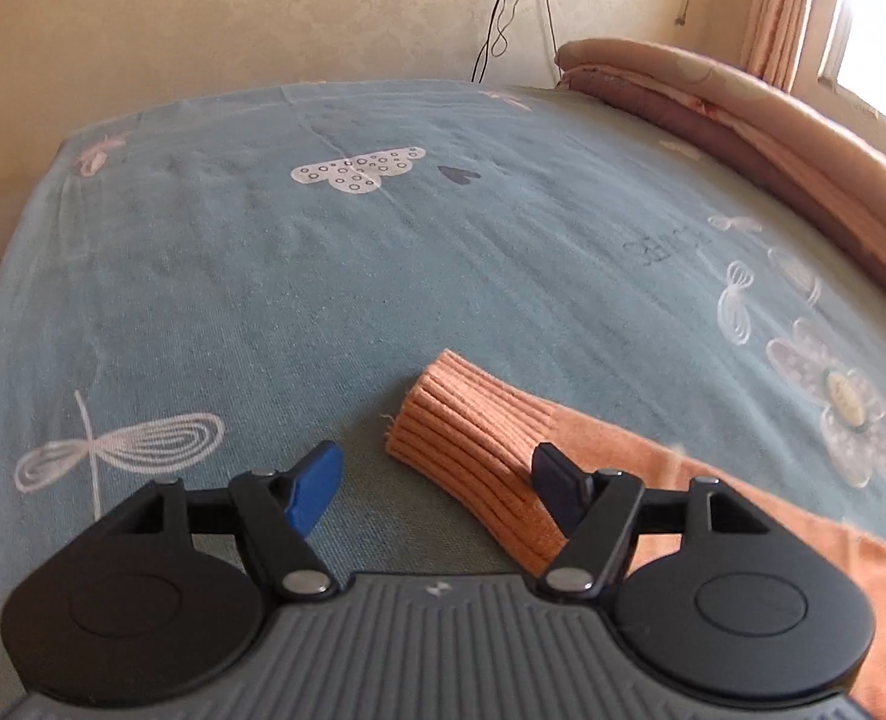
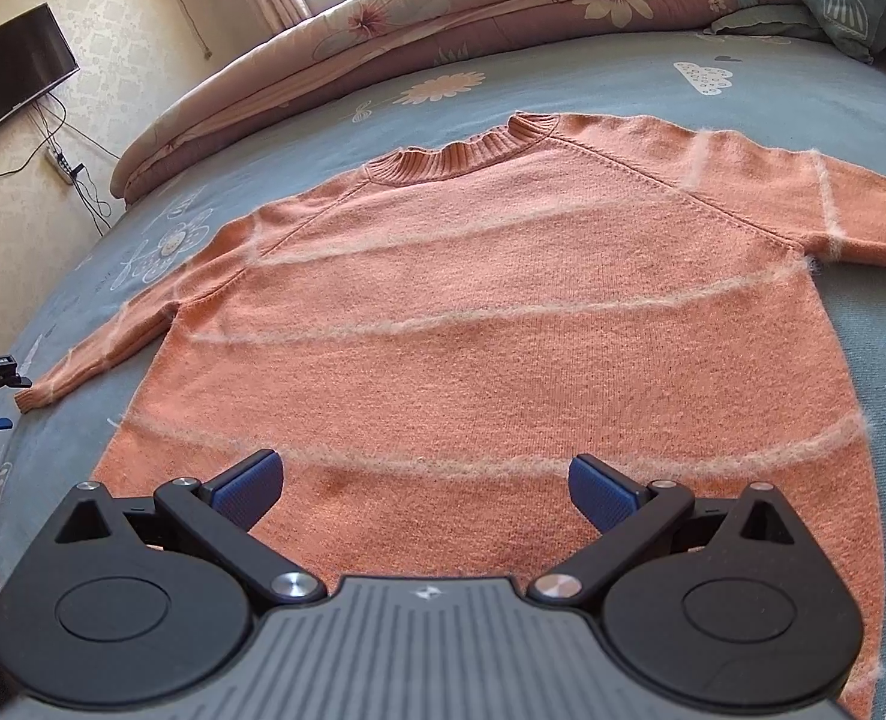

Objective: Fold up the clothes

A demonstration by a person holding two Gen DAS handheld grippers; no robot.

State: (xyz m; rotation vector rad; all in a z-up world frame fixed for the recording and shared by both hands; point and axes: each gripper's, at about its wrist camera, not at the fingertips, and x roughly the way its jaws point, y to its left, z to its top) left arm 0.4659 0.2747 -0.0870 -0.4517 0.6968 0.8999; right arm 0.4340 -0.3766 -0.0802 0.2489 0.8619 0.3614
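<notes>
On the bed, orange sweater lies flat, sleeves spread out. Right tongs wide open over the hem, empty. Left tongs open, empty, sleeve cuff between the fingers, ungripped. Likely first-fold stage; next: pinch cuff, carry sleeve across body.

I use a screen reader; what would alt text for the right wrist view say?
An orange sweater lies flat on a blue bedsheet, sleeves spread. The right tongs hover open over its hem, and a folded quilt lies behind.
</notes>
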